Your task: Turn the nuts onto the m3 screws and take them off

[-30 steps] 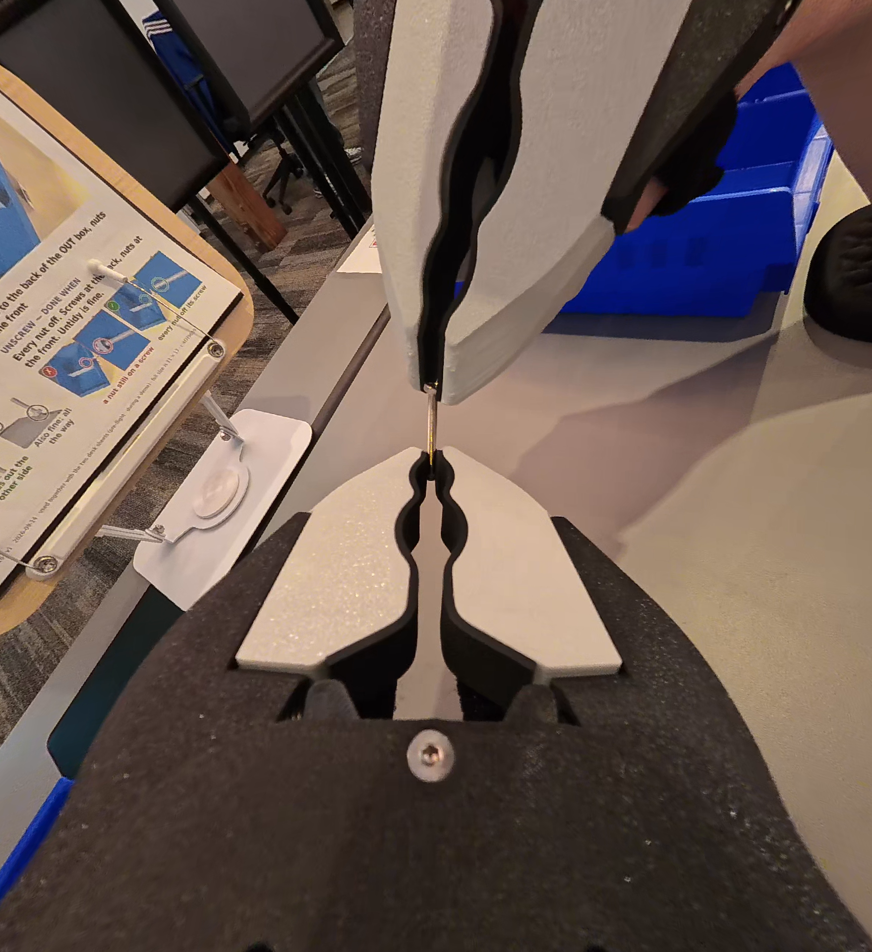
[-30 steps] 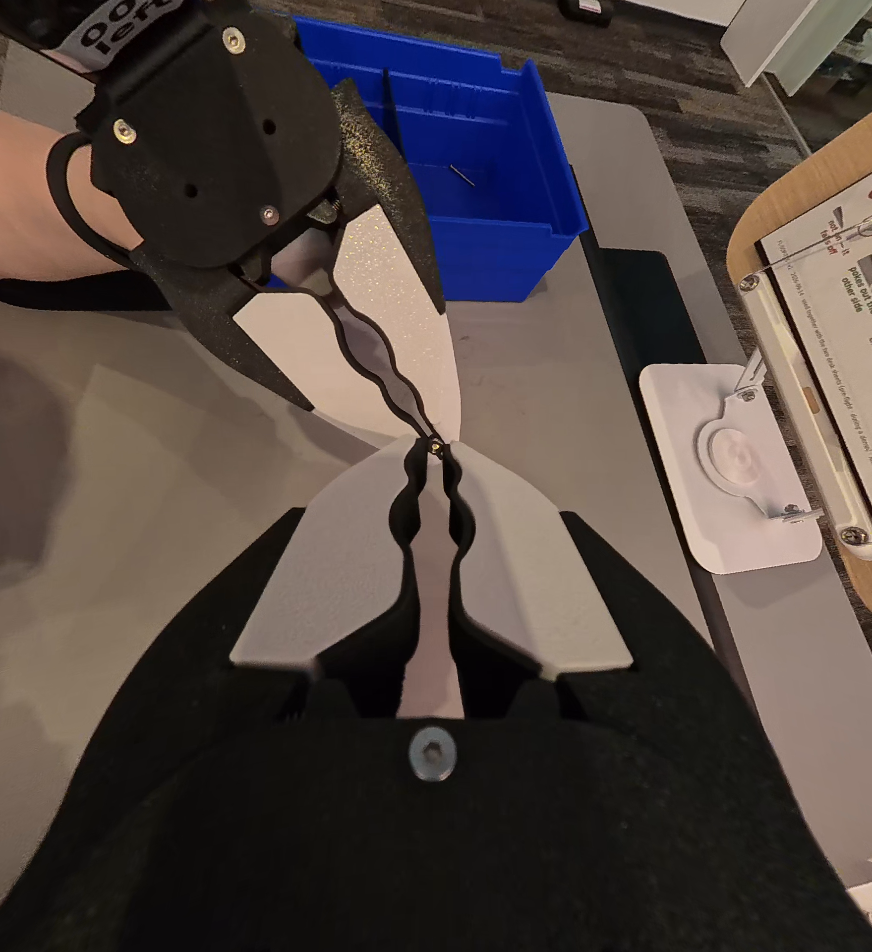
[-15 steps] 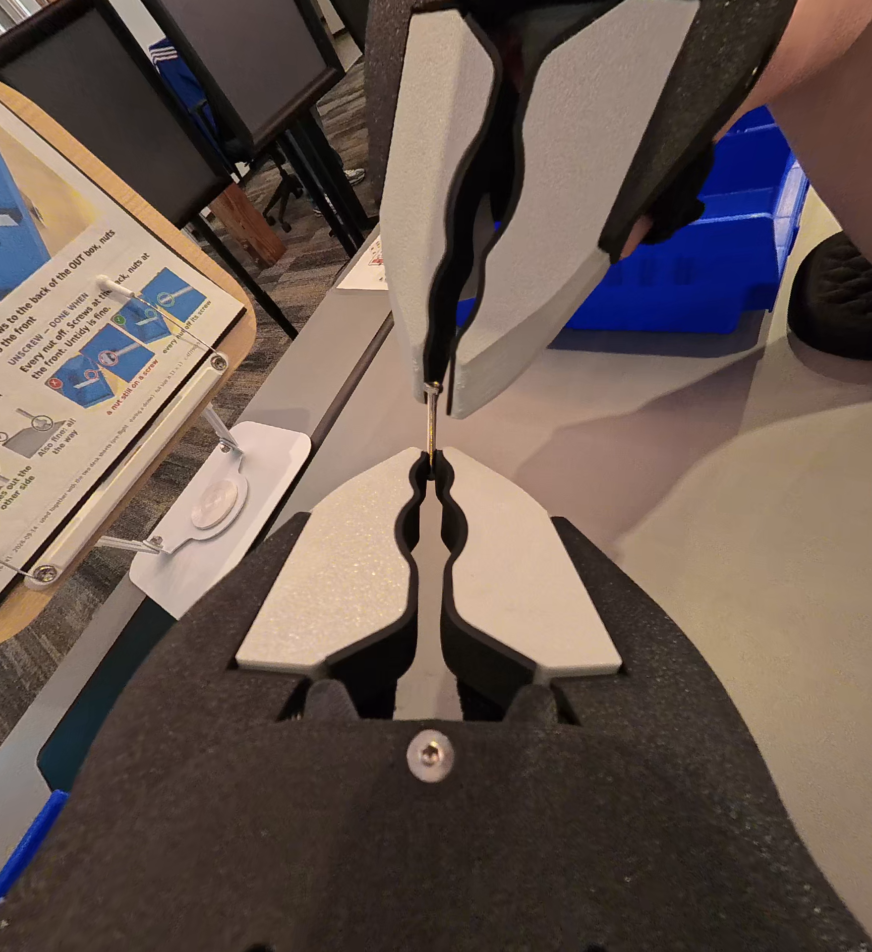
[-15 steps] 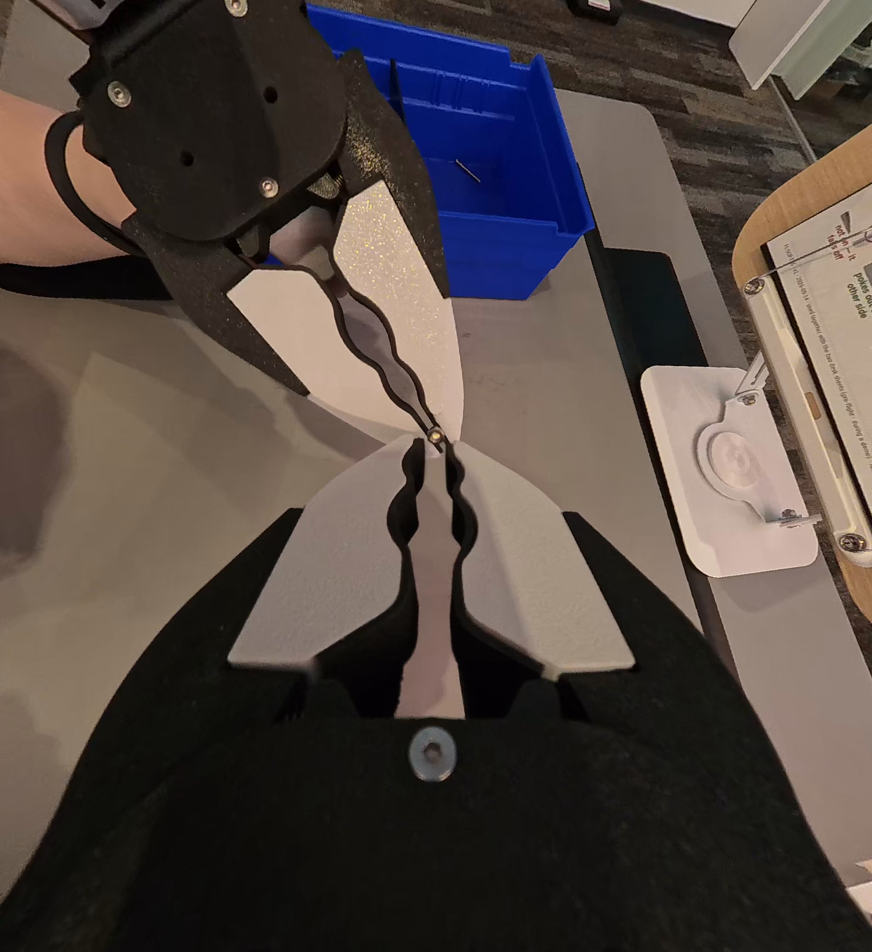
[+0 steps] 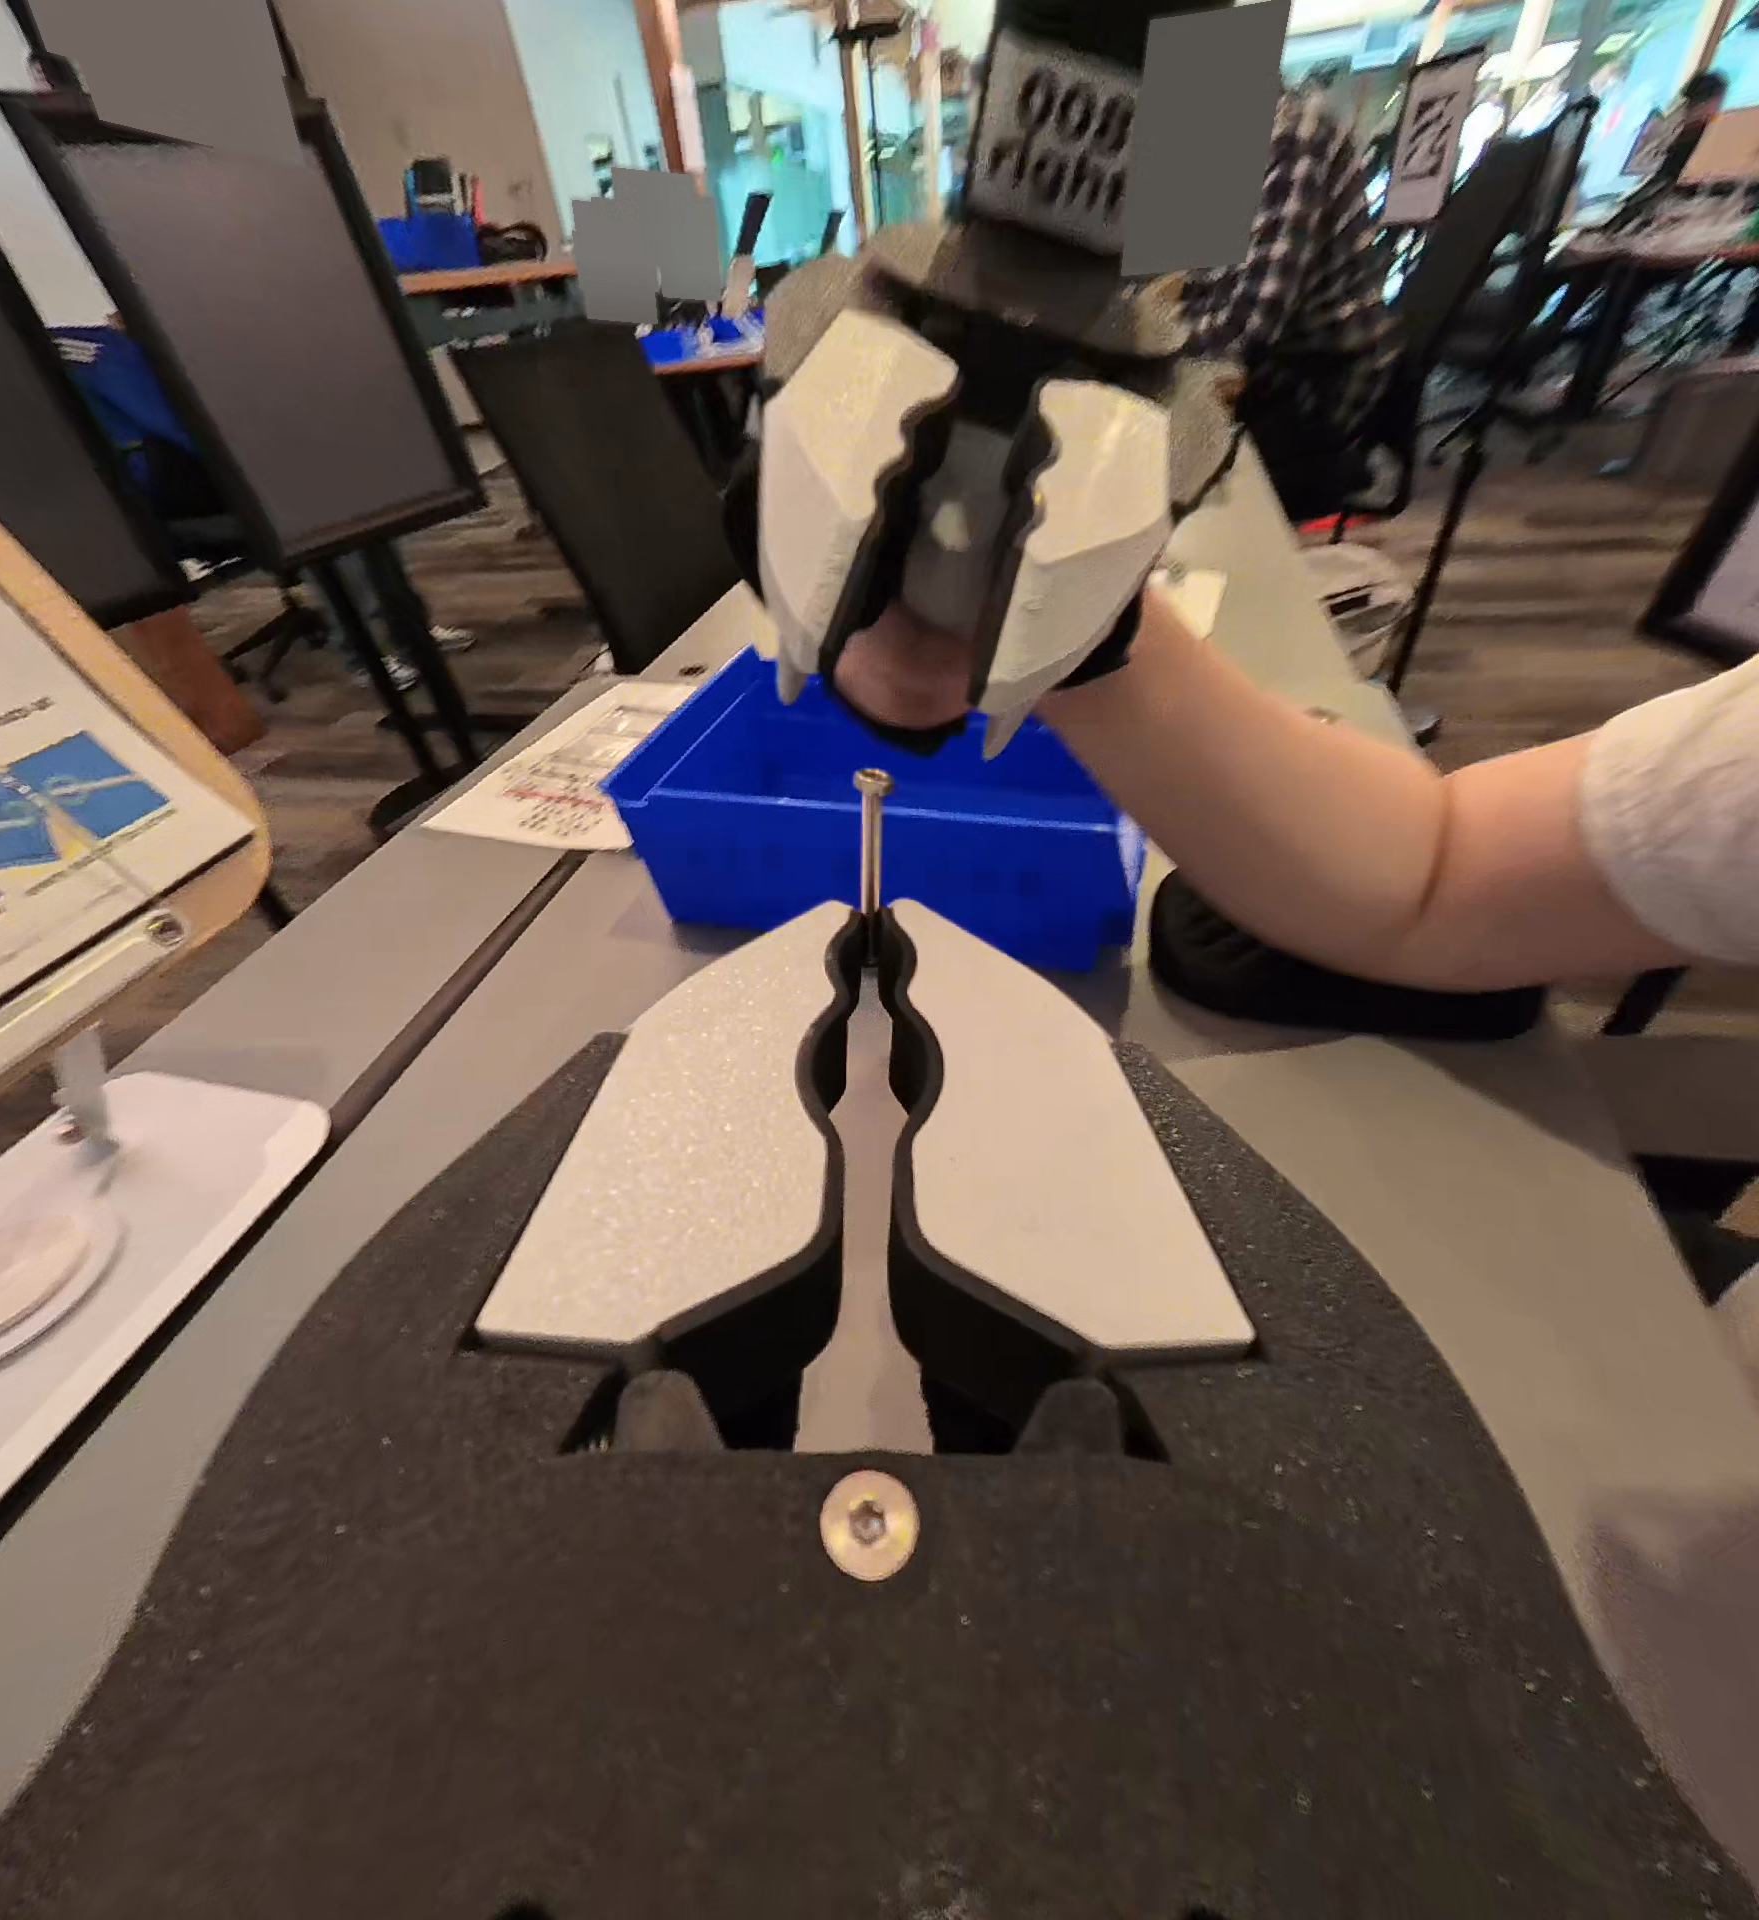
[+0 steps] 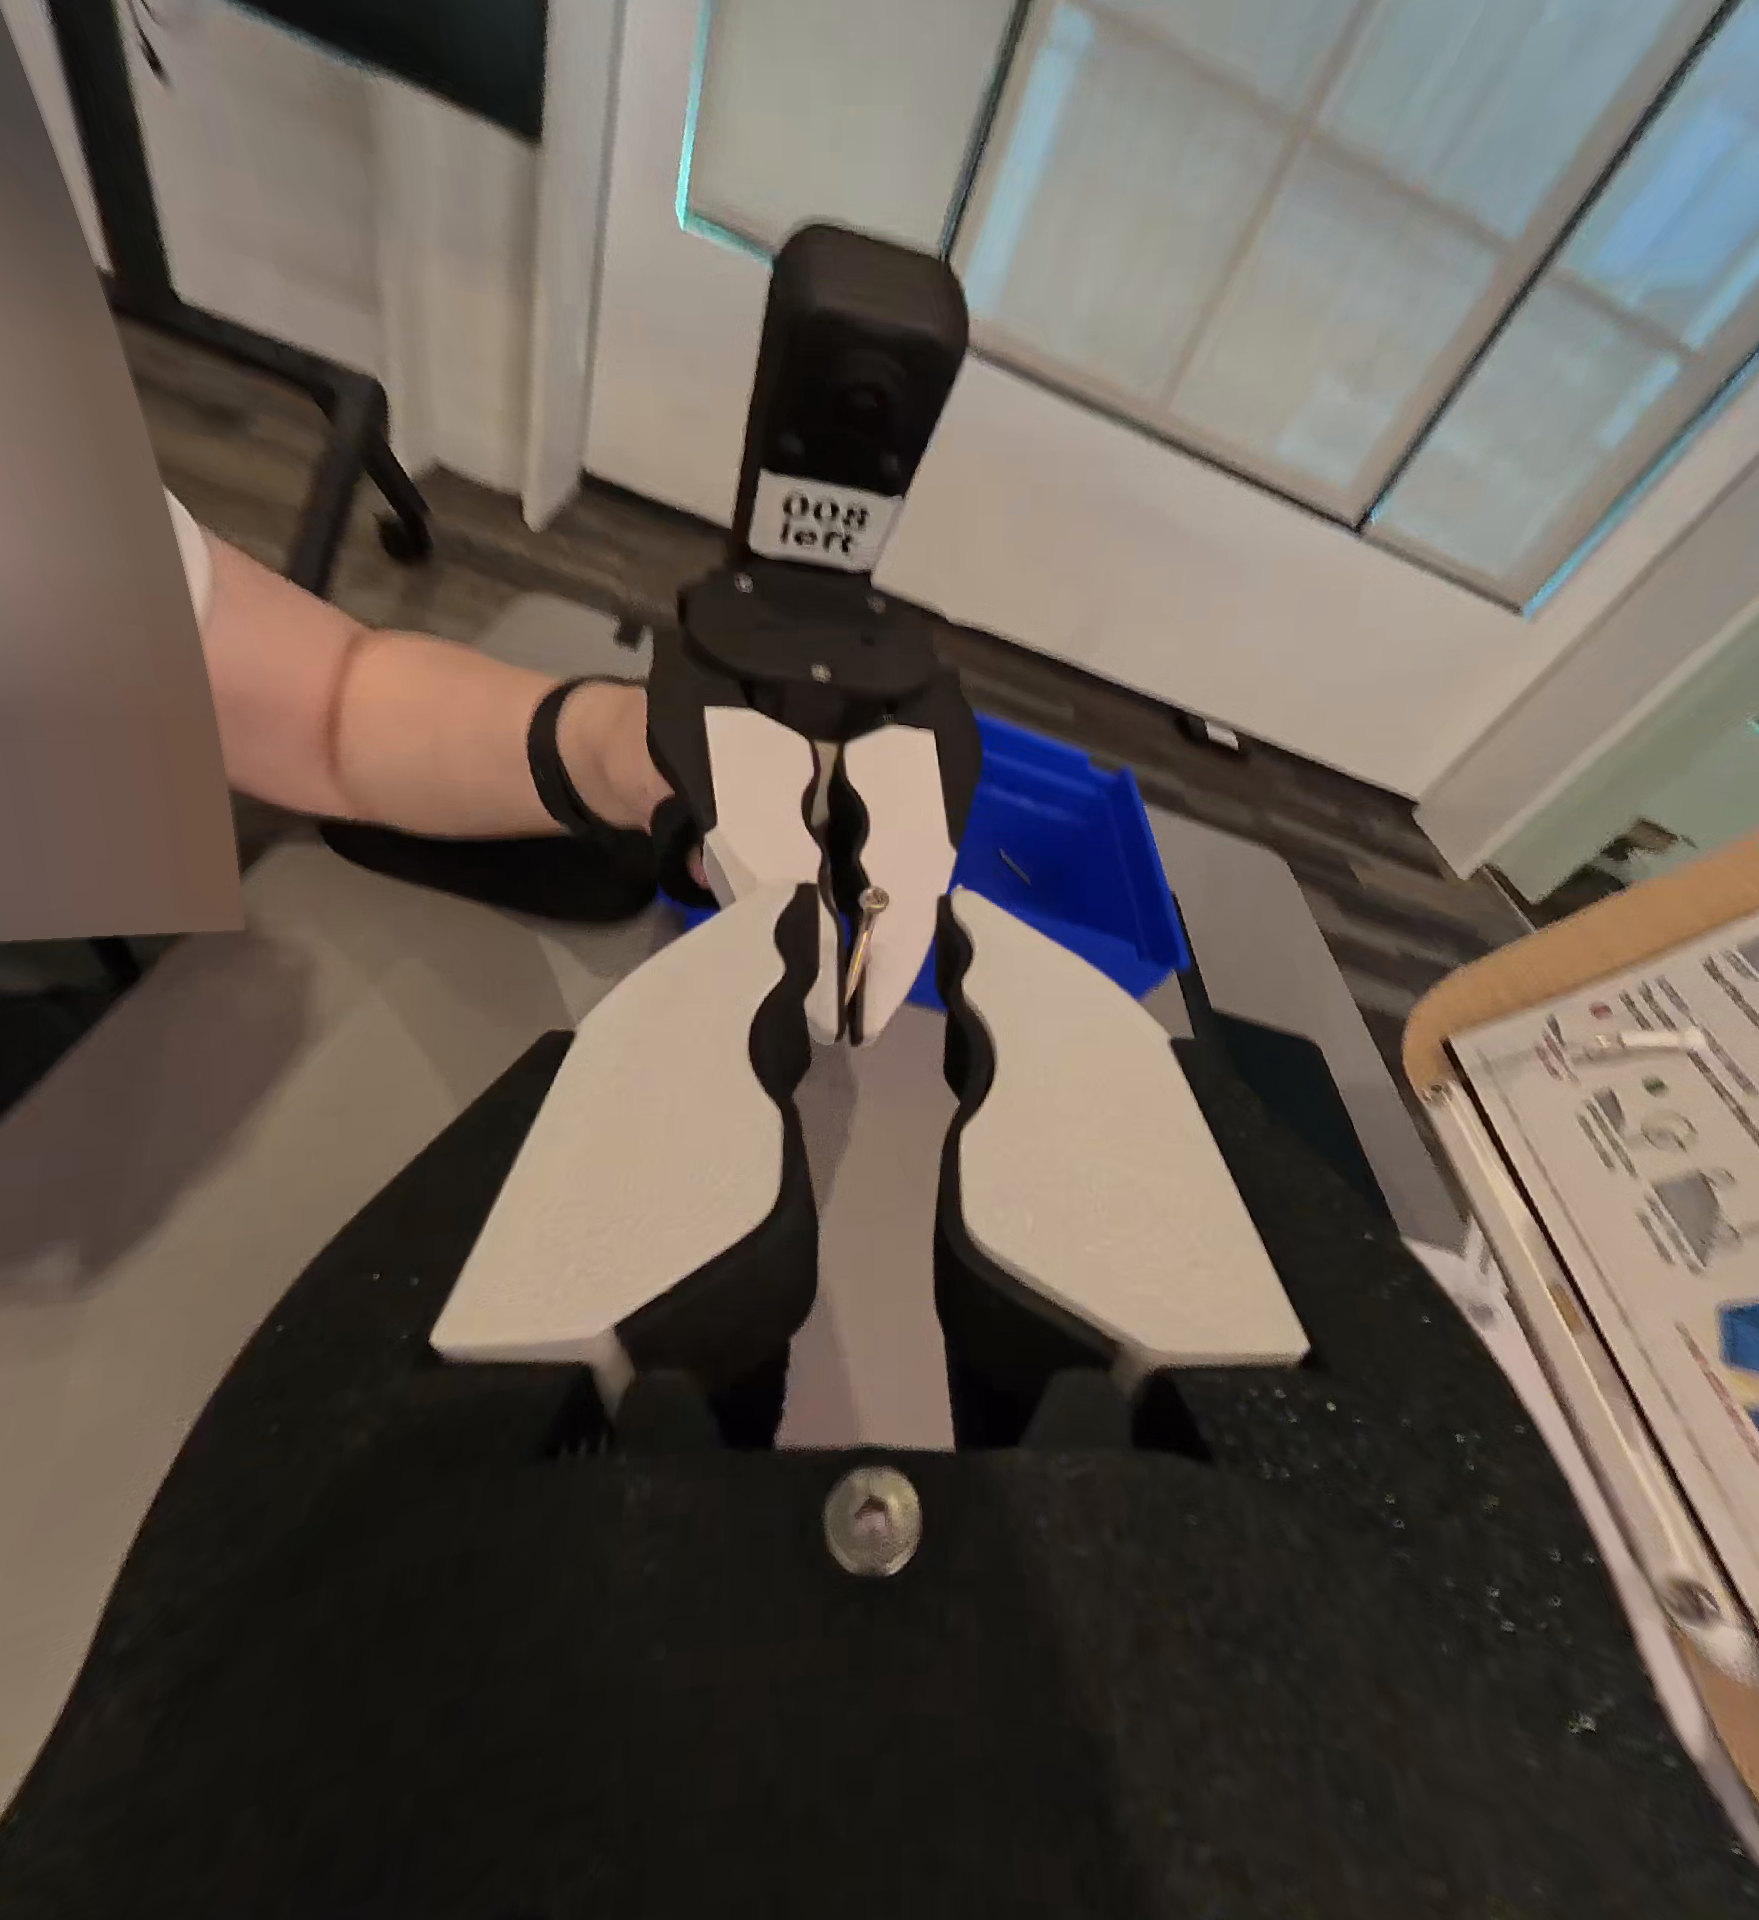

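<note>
We find the left gripper with jaws pinched on the screw, which stands upright before the blue bin on the grey surface; the right gripper, above that bin, has jaws parted and empty.

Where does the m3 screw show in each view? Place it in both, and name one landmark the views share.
Left wrist view: the m3 screw stands upright at centre, its lower end pinched in the left gripper, head up.
Right wrist view: it leans slightly, just above centre, between the open right jaws.
Shared landmark: the blue bin behind it.
</note>
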A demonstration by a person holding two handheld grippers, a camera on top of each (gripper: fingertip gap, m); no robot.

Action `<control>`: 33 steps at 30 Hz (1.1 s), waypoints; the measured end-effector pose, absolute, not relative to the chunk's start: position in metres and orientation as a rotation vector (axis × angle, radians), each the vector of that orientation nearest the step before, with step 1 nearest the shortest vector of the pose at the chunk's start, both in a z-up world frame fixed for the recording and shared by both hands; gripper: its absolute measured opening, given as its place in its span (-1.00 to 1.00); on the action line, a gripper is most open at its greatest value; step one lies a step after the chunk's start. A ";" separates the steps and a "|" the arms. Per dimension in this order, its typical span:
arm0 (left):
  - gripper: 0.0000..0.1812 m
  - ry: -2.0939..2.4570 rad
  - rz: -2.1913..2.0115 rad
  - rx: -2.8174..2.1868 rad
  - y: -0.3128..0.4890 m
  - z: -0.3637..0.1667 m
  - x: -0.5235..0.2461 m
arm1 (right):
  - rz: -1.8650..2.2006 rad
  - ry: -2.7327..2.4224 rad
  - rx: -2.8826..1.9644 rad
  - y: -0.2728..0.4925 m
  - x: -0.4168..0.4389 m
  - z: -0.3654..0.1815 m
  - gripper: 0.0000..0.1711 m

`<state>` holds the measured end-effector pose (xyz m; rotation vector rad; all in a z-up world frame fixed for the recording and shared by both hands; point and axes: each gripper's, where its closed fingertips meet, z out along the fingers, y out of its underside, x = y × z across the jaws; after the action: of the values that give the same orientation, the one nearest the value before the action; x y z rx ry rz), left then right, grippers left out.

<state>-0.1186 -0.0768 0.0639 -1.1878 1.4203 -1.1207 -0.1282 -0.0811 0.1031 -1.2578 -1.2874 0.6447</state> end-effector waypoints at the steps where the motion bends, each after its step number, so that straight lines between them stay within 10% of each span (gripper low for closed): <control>1: -0.98 1.411 -1.149 -1.179 -0.079 0.067 -0.119 | 0.681 -1.271 -1.234 -0.082 -0.130 0.106 -0.76; 33: -0.98 1.433 -1.177 -1.154 -0.092 0.072 -0.119 | 0.696 -1.309 -1.130 -0.087 -0.144 0.100 -0.89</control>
<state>-0.1191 -0.0915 0.0722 -1.1538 1.4333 -1.1770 -0.1443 -0.0870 0.0998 -1.1295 -1.3091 0.6959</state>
